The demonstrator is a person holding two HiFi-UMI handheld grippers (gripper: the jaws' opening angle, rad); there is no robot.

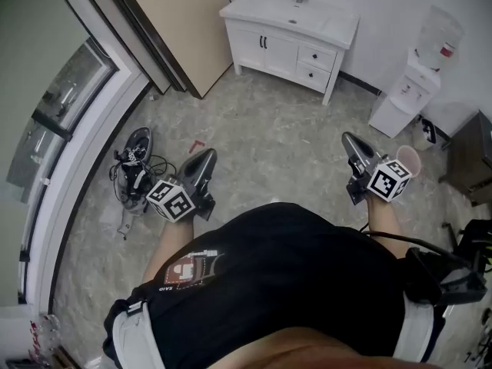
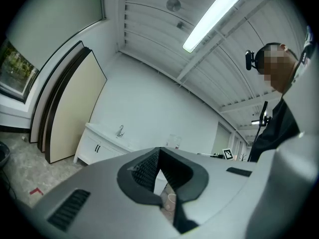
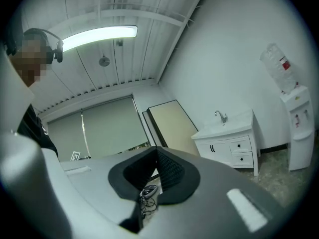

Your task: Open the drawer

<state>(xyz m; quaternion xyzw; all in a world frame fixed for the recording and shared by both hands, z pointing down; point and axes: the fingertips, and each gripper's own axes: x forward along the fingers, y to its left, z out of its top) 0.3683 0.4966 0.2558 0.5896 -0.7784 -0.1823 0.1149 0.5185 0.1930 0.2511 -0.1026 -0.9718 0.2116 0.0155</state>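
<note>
A white vanity cabinet with a sink stands against the far wall. On its right side are two small drawers, the upper drawer above the lower drawer, both closed, each with a dark knob. The cabinet also shows in the left gripper view and in the right gripper view. My left gripper and right gripper are held level in front of the person's body, well short of the cabinet. Both the left gripper and the right gripper are shut and hold nothing.
Large boards lean on the wall left of the cabinet. A water dispenser stands to its right, and a dark cabinet at the right edge. Tangled cables and a device lie on the floor by the glass wall.
</note>
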